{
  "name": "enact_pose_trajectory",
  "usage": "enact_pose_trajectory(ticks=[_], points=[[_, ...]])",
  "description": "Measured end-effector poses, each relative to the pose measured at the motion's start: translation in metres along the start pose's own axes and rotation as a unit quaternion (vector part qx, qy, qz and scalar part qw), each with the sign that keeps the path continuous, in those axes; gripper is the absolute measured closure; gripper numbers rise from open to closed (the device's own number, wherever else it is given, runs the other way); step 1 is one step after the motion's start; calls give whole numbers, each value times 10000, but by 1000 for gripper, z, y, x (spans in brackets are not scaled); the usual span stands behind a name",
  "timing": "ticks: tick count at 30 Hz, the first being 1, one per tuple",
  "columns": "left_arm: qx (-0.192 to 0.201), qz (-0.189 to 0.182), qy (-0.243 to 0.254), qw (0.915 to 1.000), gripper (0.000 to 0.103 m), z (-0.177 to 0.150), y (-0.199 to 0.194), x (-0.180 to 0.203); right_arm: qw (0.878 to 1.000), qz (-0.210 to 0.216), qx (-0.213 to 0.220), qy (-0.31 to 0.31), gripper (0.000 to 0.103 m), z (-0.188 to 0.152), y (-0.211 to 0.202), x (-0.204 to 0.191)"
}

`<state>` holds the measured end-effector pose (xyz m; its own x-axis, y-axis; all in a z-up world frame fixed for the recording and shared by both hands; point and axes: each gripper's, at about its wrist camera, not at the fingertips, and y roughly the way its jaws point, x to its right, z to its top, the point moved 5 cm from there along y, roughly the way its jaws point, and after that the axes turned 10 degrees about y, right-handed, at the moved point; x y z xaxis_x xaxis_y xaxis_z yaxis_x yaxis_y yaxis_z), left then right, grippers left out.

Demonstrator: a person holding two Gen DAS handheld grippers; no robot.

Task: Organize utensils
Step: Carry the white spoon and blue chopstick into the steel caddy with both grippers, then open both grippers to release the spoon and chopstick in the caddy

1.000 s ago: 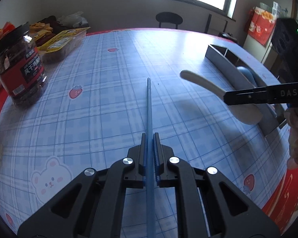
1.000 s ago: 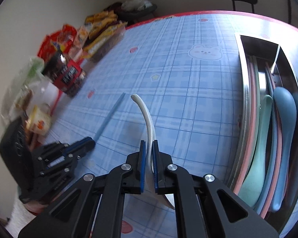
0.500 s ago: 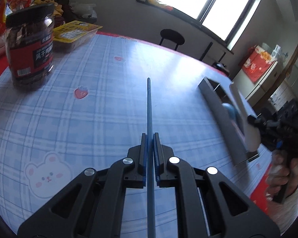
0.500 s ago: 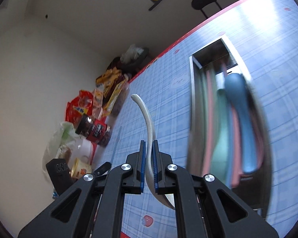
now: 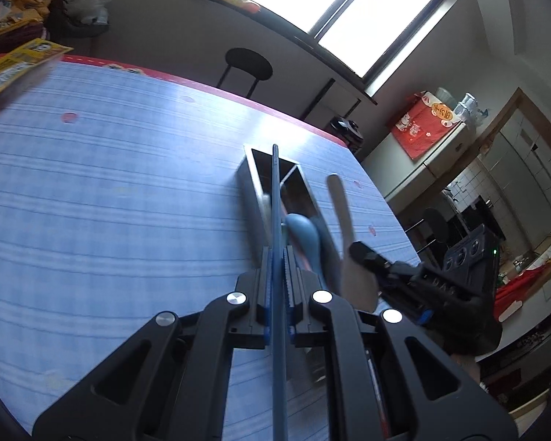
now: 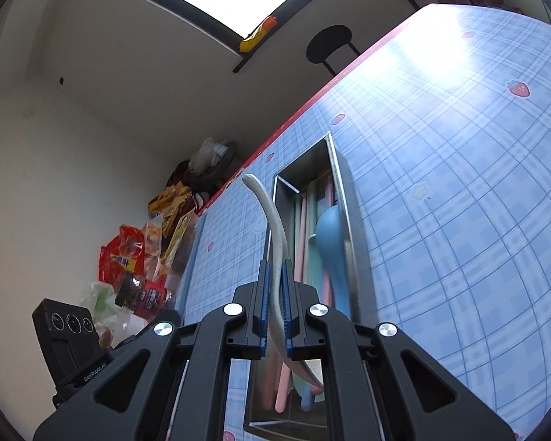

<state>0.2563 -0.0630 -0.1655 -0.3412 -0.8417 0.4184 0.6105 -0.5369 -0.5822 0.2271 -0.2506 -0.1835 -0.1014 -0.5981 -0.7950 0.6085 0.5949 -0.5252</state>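
Both grippers have swung over the tray (image 6: 350,220) near the table's far edge, left gripper (image 5: 277,264) pinching a thin, stiff chopstick (image 5: 275,198), right gripper (image 6: 274,275) a light, smooth spoon (image 6: 272,220) mid-handle.

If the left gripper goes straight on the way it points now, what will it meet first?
Probably the metal tray. The left gripper, shut on a blue chopstick, points down along the tray, so the chopstick's tip would likely reach the tray's far end first. The depth is unclear.
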Motion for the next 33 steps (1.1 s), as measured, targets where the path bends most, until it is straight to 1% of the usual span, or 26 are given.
enact_pose_trajectory(ticks=[4,10,12,17,21,23,25,27,29,30,32,33], points=[[-88,-126,-245,9996,93,6,32,19,9999,23,60,107,96,5,1,7],[-204,-61,-652,9976,93,5,67,23,9997,96,8,213,96,2,6,9],[-223,-40,-701,9973,93,4,72,18,9996,123,-21,243,96,0,7,10],[-165,182,-825,9963,93,-1,76,12,9994,192,-84,289,96,-1,12,9],[-206,268,-829,9960,92,-3,79,10,9985,280,-239,394,94,-5,17,9],[-114,320,-761,9965,81,0,74,12,9984,350,-213,399,93,-4,15,7],[21,400,-648,9971,80,7,64,12,9987,385,-91,320,92,-1,9,4],[151,524,-532,9971,75,15,51,11,9993,329,116,164,86,3,2,1],[299,676,-390,9965,60,23,36,10,9992,257,289,-1,68,6,-4,-2],[371,782,-303,9958,56,27,28,10,9989,178,416,-115,64,8,-8,-4],[482,964,-136,9941,46,33,12,7,9970,-50,668,-393,44,10,-16,-9],[528,1048,-44,9931,42,35,3,6,9950,-179,795,-576,39,11,-20,-14]])
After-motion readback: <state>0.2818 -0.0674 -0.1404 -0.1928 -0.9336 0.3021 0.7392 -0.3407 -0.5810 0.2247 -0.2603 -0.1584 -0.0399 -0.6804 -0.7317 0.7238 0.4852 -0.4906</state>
